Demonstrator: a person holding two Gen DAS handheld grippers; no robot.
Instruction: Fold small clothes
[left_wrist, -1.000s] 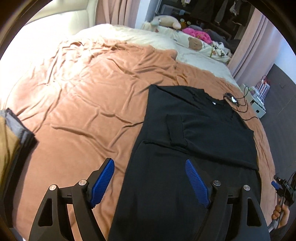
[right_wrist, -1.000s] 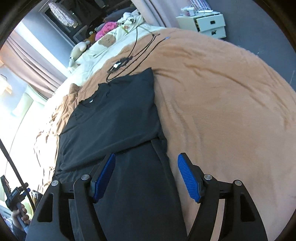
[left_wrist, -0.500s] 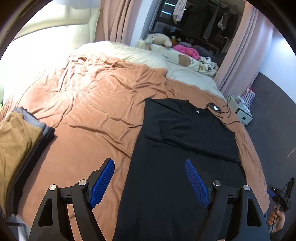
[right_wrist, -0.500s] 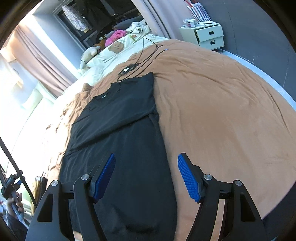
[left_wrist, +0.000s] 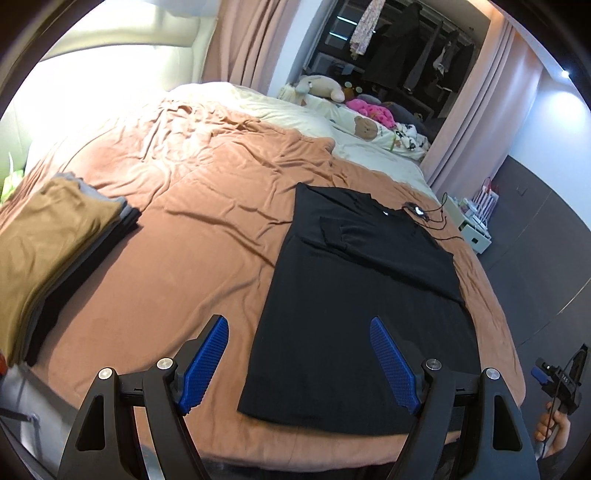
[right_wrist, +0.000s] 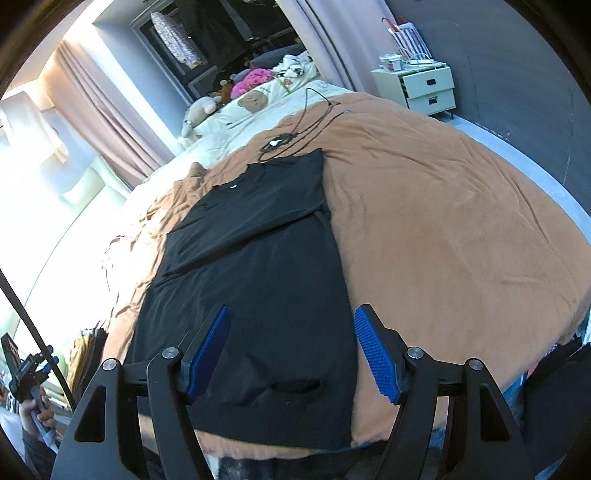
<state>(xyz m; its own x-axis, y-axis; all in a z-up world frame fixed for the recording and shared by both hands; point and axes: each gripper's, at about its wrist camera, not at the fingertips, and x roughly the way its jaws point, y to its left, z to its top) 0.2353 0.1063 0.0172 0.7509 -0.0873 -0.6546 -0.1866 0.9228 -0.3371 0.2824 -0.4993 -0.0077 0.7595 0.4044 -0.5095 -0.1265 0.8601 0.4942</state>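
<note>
Black shirt (left_wrist: 362, 295) flat near bed (left_wrist: 177, 236) foot edge, sleeves folded in. Left tongs (left_wrist: 299, 363), right tongs (right_wrist: 291, 349) spread, empty, above hem.

free: bedspread (left_wrist: 192, 236) beside shirt (left_wrist: 362, 295) | obstacle: folded stack (left_wrist: 48, 251) left

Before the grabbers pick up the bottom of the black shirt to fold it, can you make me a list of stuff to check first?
1. Left gripper open and empty: ok.
2. Right gripper open and empty: ok.
3. Black shirt lies flat on the orange blanket, sleeves folded in: ok.
4. Bottom edge of the shirt near both grippers: ok.
5. Black cable clear of the shirt: not ok, it touches the collar end.
6. Room beside the stack of folded clothes: ok.
</note>
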